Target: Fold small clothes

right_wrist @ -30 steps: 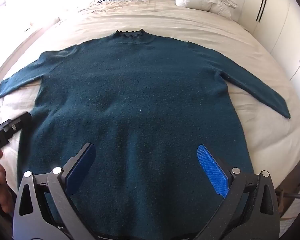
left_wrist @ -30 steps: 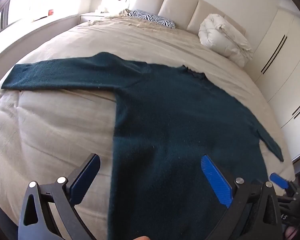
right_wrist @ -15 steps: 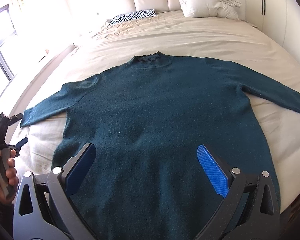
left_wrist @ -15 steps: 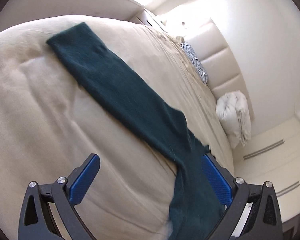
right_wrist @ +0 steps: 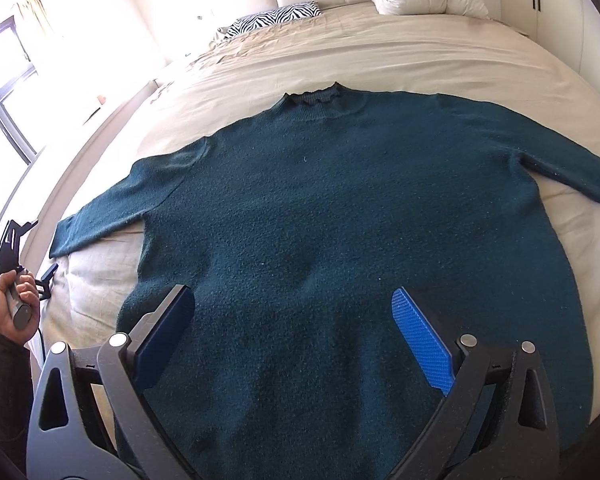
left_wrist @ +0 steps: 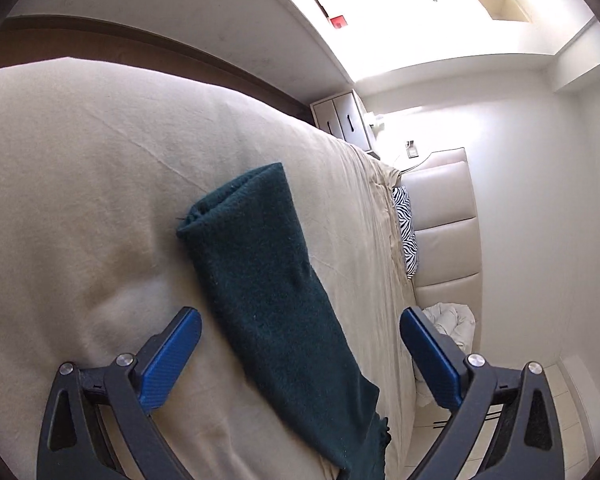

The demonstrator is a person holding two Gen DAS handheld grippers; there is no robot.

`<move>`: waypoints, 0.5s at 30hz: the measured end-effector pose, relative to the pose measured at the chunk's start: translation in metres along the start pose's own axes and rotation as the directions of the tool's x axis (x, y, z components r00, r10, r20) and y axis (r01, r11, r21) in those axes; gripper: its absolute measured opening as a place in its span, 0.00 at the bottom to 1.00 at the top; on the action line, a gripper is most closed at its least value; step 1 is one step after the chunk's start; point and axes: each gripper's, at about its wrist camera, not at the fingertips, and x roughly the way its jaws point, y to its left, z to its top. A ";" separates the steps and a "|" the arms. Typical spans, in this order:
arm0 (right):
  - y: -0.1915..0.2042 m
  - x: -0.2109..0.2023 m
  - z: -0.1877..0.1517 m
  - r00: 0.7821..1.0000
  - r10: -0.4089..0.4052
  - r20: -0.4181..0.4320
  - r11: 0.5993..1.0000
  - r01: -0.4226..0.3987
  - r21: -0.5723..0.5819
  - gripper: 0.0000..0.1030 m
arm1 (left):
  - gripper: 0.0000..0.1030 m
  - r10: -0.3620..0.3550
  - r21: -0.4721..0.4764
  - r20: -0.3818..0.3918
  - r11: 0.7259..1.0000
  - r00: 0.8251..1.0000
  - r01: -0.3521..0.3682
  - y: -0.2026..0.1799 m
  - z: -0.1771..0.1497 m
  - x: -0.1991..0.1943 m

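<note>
Teal sweater [right_wrist: 340, 240] lies flat, its sleeve cuff [left_wrist: 236, 192] well inside the bed [left_wrist: 80, 200] edge.

dark teal sweater [right_wrist: 340, 220], beige bedcover [right_wrist: 400, 56], zebra-striped pillow [right_wrist: 276, 16]

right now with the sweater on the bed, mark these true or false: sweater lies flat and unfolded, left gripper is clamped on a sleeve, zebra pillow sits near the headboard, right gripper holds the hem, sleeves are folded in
1. The dark teal knit sweater lies flat and unfolded on the beige bed cover. True.
2. The left gripper is clamped on a sleeve. False: its jaws stand wide, the sleeve between them unpinched.
3. A zebra-print pillow sits near the headboard. True.
4. The right gripper holds the hem. False: it is open above the sweater's body.
5. Both sleeves are folded in. False: they stretch outward.
</note>
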 end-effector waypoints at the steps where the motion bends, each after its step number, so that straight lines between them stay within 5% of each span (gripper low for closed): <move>1: 0.001 0.003 0.000 1.000 0.005 -0.005 1.000 -0.005 0.004 0.92 | 0.98 -0.012 -0.001 0.007 1.000 1.000 0.012 -0.002 0.003 0.006; 5: 0.003 0.008 0.001 1.000 0.006 -0.015 1.000 -0.006 0.016 0.85 | 0.91 -0.013 -0.020 0.026 1.000 1.000 0.013 -0.003 0.018 0.020; 11: -0.005 0.014 0.002 0.998 0.018 -0.067 0.998 -0.014 0.063 0.81 | 0.43 0.025 -0.016 0.009 1.000 1.000 -0.025 0.002 0.032 0.036; 13: -0.008 0.016 0.002 0.998 0.024 -0.064 0.998 -0.020 0.067 0.78 | 0.08 0.071 0.000 0.014 0.997 0.997 -0.071 0.002 0.034 0.040; 15: -0.010 0.019 0.002 0.997 0.032 -0.064 0.997 -0.027 0.075 0.73 | 0.06 0.111 0.065 0.026 0.992 0.993 -0.113 -0.006 0.031 0.042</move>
